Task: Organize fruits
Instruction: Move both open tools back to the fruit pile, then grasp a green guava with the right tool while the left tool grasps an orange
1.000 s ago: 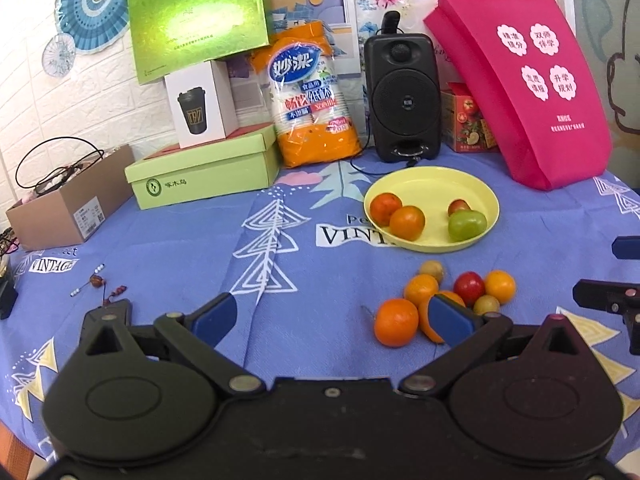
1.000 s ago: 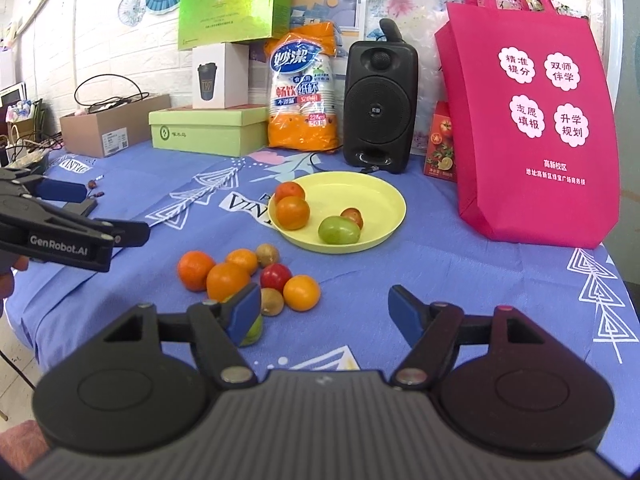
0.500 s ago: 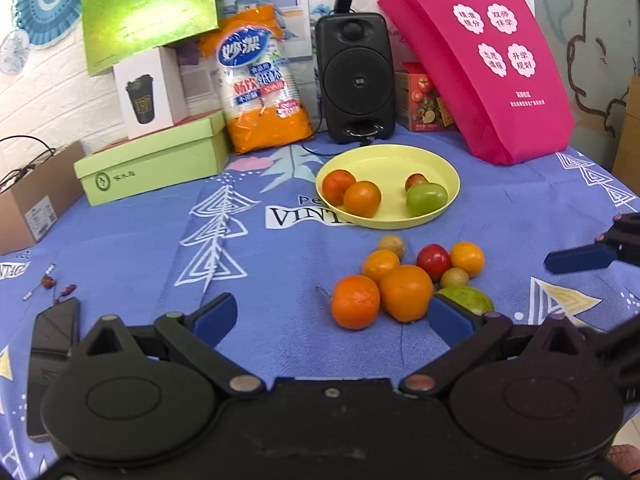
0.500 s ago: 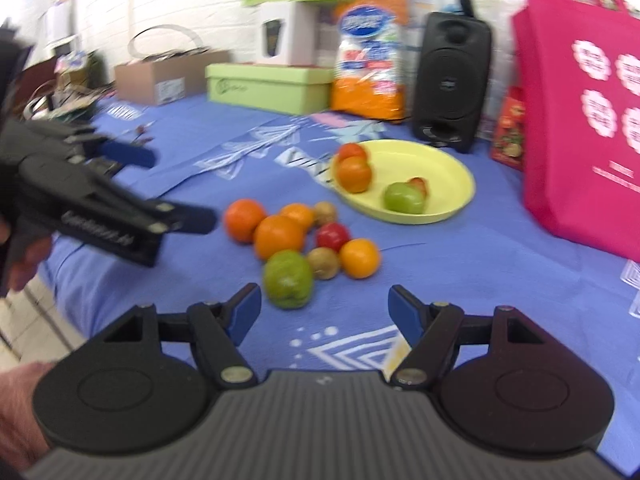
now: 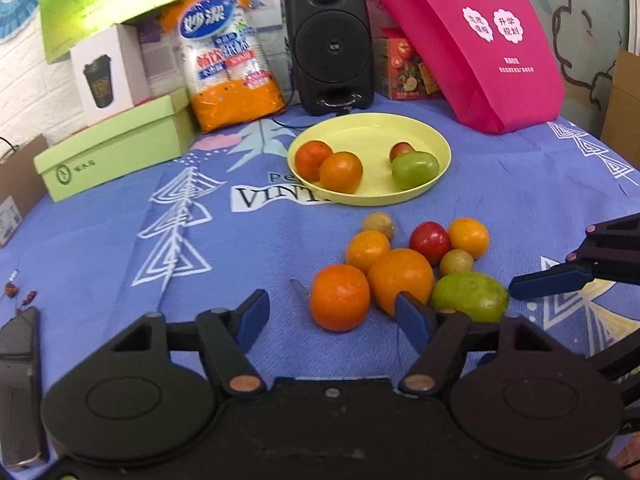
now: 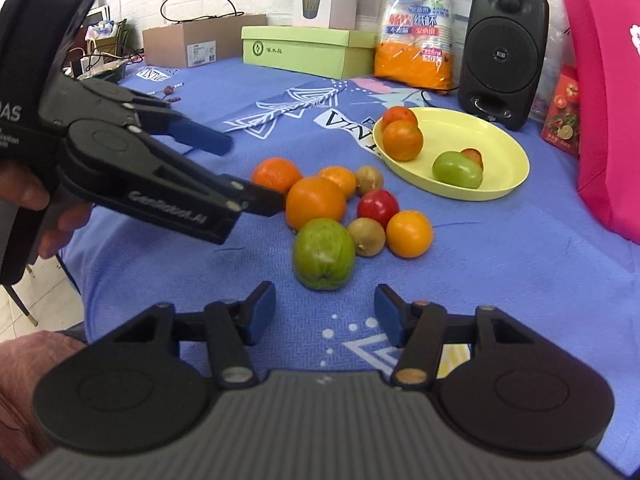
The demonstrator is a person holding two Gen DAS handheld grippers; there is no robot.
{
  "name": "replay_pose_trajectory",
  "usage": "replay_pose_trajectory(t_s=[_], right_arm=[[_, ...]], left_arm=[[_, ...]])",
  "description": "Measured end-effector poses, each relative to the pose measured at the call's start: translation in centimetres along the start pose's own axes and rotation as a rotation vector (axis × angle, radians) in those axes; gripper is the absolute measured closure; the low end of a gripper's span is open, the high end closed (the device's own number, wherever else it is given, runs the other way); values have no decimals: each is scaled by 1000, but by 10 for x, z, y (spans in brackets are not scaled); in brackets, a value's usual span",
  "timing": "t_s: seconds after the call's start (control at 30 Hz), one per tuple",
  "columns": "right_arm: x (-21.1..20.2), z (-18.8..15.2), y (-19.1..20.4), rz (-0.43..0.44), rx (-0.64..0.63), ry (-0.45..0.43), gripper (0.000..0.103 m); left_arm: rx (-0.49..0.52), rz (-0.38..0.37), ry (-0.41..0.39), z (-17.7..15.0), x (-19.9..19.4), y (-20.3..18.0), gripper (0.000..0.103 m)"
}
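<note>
The right gripper (image 6: 325,314) hung low over the blue tablecloth (image 6: 500,264) with its jaws apart and nothing between them, and the green guava (image 6: 324,253) lay straight ahead of the gap, just beyond the blue fingertips and nearly centred on it. That was the relation the next move seemed to turn on: the guava was the nearest fruit of the loose cluster to this gripper, at the cluster's outer edge, so a short push forward would likely put it between the fingers without disturbing much else. Its longer axis appeared to run roughly away from the camera, so the fingers would close across its narrower width. Close behind it sat a large orange (image 6: 316,202) and a small brown fruit (image 6: 366,237), both touching or almost touching it, which could be nudged. The left gripper (image 5: 330,318) was also spread and empty; in its own view a smaller orange (image 5: 340,297) sat just ahead between its fingers, while the guava lay off to its right. The yellow plate (image 6: 504,152), already holding four fruits, stood farther back beyond the cluster, towards the black speaker (image 6: 502,52).
</note>
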State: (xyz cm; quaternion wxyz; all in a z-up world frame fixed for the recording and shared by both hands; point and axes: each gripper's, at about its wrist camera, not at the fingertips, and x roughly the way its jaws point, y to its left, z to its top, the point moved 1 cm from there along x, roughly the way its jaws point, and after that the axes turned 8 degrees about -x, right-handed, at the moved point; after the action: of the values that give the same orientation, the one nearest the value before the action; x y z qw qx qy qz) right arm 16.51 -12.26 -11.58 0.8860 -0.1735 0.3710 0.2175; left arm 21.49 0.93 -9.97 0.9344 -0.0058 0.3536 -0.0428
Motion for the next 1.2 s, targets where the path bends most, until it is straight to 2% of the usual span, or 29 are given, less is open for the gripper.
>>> replay_pose_trajectory(t_s=[0.17,0.2,0.27,0.63,0.77,1.0,1.2], right_arm=[[5,3,-3,3,3,-2,49],[6,3,-4,4,5,-2,50],[8,4,-3,2,4,-5,52],[20,13,2,5,-23,-7,54],[23,16,3,6,-26,-7,55],[24,18,5,-5,-39,-6,66],[20,17,5,-8,-33,-9,66]], left_arm=[[-18,-44,-8,6,7,0,35],[-21,-55,-5,7,7,0,37],[-28,-91,5,7,8,-2,50],[-45,-88,17,-4,7,10,51],[-57,-84,27,-4,13,15,56],[-84,-96,44,-4,20,16,69],[-114,-119,38,-4,15,17,71]])
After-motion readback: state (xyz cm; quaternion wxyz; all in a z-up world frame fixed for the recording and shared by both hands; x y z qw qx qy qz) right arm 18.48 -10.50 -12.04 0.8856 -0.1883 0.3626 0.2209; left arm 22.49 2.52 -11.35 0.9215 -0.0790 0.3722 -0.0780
